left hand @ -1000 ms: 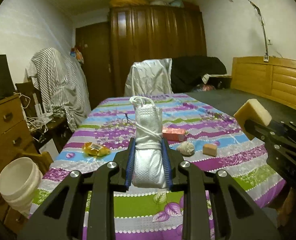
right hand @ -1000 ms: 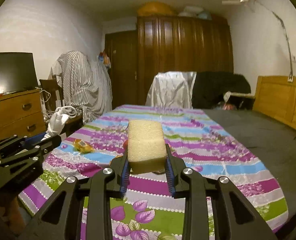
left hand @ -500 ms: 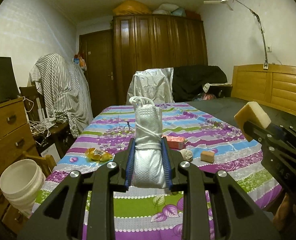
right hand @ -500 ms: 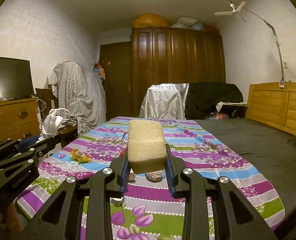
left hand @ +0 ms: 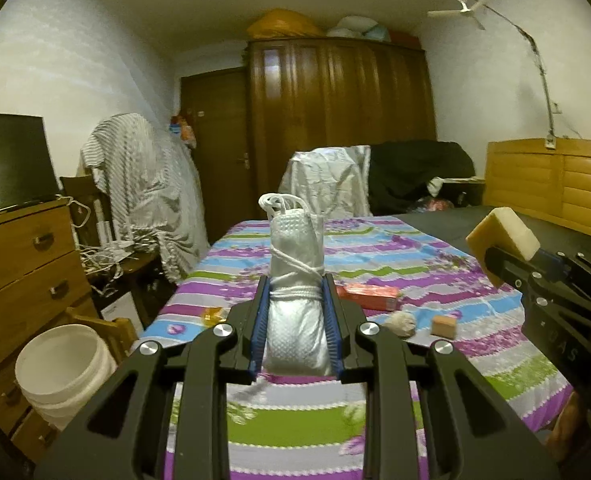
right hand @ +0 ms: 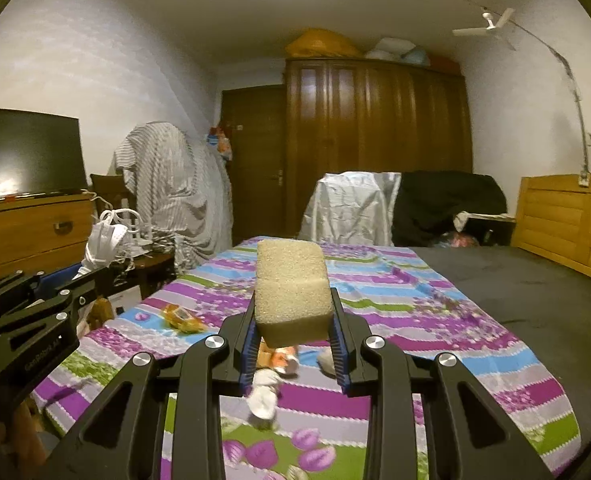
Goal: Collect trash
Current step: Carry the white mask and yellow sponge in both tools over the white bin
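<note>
My left gripper (left hand: 295,300) is shut on a rolled white face mask (left hand: 296,280) bound with its cords, held above the bed's near edge. My right gripper (right hand: 293,316) is shut on a yellow sponge (right hand: 291,288), also held in the air; it shows at the right of the left wrist view (left hand: 503,240). On the striped bedspread (left hand: 375,248) lie a red box (left hand: 367,295), a crumpled paper ball (left hand: 400,324), a small tan block (left hand: 443,326) and an orange wrapper (right hand: 181,318). A white bucket (left hand: 61,368) stands on the floor at the left.
A wooden dresser (left hand: 19,276) with a television stands left of the bucket. A small table with tangled cables (left hand: 107,256) and a draped chair (left hand: 151,200) are beyond it. A wardrobe (left hand: 339,120) and a wooden headboard (left hand: 555,184) lie farther off.
Both grippers have drawn back and tilted up, so the bed sits lower and farther in view. The bucket now shows more fully at the left. Both grips are unchanged.
</note>
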`<state>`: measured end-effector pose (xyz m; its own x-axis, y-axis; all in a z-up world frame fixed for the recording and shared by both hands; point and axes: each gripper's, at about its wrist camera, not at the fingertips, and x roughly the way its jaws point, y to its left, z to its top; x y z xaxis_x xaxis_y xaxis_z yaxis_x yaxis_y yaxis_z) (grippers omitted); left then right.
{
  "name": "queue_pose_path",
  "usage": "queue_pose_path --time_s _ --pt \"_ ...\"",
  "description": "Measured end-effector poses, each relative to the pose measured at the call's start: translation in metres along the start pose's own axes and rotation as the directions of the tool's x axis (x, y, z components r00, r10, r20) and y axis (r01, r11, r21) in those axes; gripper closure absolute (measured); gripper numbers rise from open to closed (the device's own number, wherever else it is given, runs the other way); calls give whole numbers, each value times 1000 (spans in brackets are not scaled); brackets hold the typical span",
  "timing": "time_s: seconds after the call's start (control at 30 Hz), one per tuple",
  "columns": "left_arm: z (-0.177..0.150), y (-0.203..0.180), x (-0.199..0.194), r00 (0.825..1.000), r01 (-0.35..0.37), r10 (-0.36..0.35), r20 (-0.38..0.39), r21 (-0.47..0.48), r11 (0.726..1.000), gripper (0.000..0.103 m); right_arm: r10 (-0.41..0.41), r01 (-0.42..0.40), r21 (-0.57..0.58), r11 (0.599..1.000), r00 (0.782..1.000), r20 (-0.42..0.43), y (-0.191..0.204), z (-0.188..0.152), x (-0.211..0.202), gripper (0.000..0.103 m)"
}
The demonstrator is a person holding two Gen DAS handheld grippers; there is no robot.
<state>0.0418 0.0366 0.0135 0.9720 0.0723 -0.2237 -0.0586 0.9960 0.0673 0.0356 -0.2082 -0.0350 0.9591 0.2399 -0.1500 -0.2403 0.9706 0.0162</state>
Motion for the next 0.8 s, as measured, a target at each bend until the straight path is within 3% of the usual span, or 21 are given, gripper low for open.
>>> queue_pose_path --time_s 0.23,0.47,0.67,0.8 --pt "10 41 1 995 -102 102 13 -27 994 79 98 -98 -25 995 995 13 40 25 37 71" --pt "15 92 1 977 -214 215 8 -66 975 79 199 -197 -54 979 980 27 100 52 72 71" --pt "21 143 -2 951 -307 308 -1 -88 948 79 303 -300 -80 950 953 17 167 73 100 71" --pt "23 178 -4 930 -367 367 -18 -100 925 79 386 -385 -108 917 922 -9 223 85 119 71"
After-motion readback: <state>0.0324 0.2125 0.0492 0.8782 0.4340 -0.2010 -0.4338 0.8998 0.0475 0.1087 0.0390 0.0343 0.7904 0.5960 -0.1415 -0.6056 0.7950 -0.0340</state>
